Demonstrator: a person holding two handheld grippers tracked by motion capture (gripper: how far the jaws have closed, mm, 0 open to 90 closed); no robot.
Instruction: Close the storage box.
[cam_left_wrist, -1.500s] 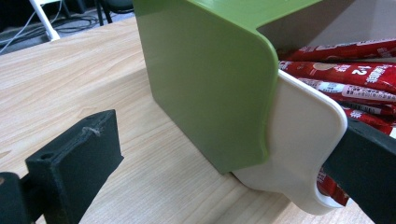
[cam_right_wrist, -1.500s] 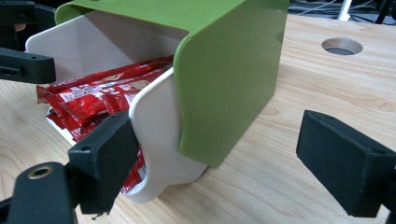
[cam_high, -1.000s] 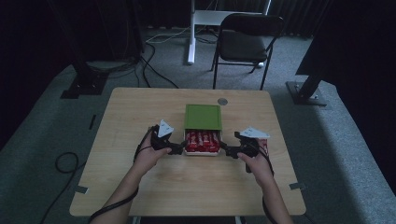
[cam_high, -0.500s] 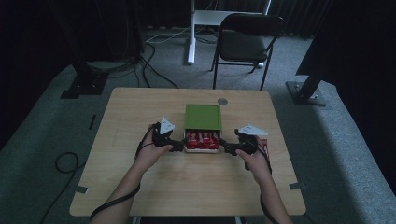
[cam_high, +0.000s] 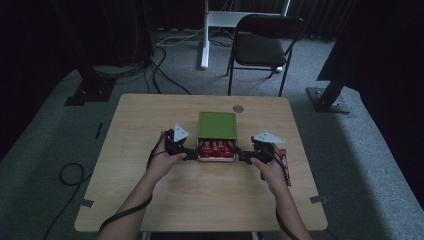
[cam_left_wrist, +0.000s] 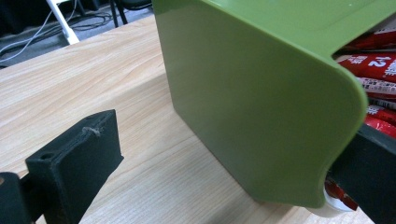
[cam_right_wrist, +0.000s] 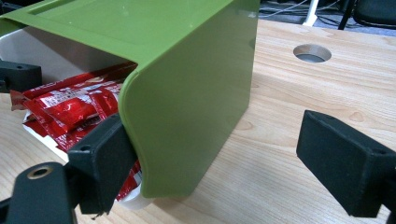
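- The left gripper (cam_high: 192, 155) edged slightly up the table and closer to the green lid (cam_high: 217, 125), its jaws wide apart at the lid's near left corner.
- The right gripper (cam_high: 241, 156) shifted a little to the left, away from the red packet (cam_high: 284, 165) lying on the table (cam_high: 150, 115), so more of that packet showed beside the hand.
- Both hands drew in slightly toward the white box (cam_high: 216, 159) of red sachets (cam_high: 216, 148).
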